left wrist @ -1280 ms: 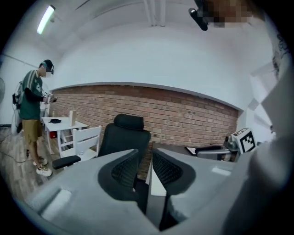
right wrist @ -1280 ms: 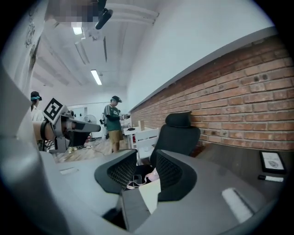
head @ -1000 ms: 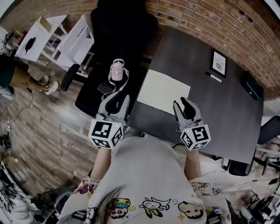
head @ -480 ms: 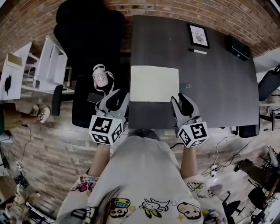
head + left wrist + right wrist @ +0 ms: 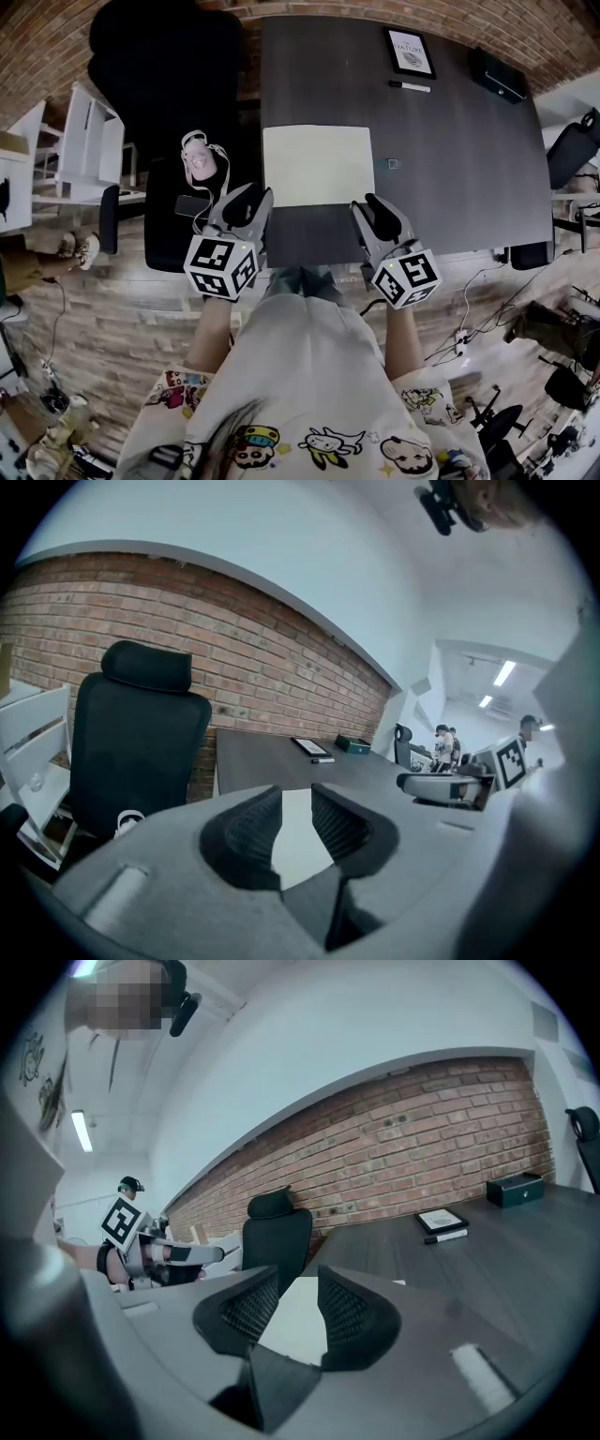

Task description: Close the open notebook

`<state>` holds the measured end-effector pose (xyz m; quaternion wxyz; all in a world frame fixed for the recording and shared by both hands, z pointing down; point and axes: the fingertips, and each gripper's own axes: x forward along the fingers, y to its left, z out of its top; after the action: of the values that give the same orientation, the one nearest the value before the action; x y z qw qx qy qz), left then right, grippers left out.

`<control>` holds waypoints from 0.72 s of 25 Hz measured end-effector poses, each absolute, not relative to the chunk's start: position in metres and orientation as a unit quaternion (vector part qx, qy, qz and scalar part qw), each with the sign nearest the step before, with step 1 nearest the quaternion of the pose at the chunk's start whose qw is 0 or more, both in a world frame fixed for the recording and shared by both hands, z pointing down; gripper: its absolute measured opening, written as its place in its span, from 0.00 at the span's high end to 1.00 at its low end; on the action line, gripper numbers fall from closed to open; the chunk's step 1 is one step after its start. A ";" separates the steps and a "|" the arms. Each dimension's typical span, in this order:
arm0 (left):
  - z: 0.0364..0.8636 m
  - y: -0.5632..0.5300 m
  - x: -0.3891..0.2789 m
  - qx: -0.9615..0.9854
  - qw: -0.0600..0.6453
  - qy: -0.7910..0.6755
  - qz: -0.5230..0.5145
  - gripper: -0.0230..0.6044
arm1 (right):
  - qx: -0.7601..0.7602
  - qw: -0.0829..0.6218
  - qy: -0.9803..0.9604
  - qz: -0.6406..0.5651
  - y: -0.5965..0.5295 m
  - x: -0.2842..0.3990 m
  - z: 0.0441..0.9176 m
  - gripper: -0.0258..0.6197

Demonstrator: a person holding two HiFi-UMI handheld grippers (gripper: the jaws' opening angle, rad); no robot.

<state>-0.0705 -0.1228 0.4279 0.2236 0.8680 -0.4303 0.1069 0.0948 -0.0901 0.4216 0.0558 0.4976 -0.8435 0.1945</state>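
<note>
A: Notebook (image 5: 319,166)?
B: Ctr of head view, flat on table (image 5: 469,169), pale pages up.
A: Claws?
B: L claw (image 5: 251,199) by its lower-left corner, R claw (image 5: 373,208) by lower-right. Both w/ jaws apart, nothing gripped.

Matt dark table (image 5: 450,141), pale paper notebook (image 5: 319,166), rough red brick wall (image 5: 422,1138)
</note>
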 end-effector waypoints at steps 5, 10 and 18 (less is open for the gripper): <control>0.452 -0.124 -0.070 0.858 0.260 -0.427 0.119 0.82 | 0.493 0.050 -0.837 0.234 -0.085 0.090 0.436 0.77; 0.514 -0.144 -0.067 0.835 0.310 -0.431 0.144 0.82 | 0.493 0.043 -0.821 0.285 -0.104 0.095 0.485 0.77; 0.572 -0.163 -0.070 0.797 0.365 -0.449 0.171 0.82 | 0.493 0.020 -0.783 0.378 -0.116 0.099 0.538 0.77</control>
<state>-0.0697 -0.1627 0.5716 0.3646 0.7974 -0.4492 0.1715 0.0991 -0.1161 0.5376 0.0204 0.4932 -0.7831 0.3782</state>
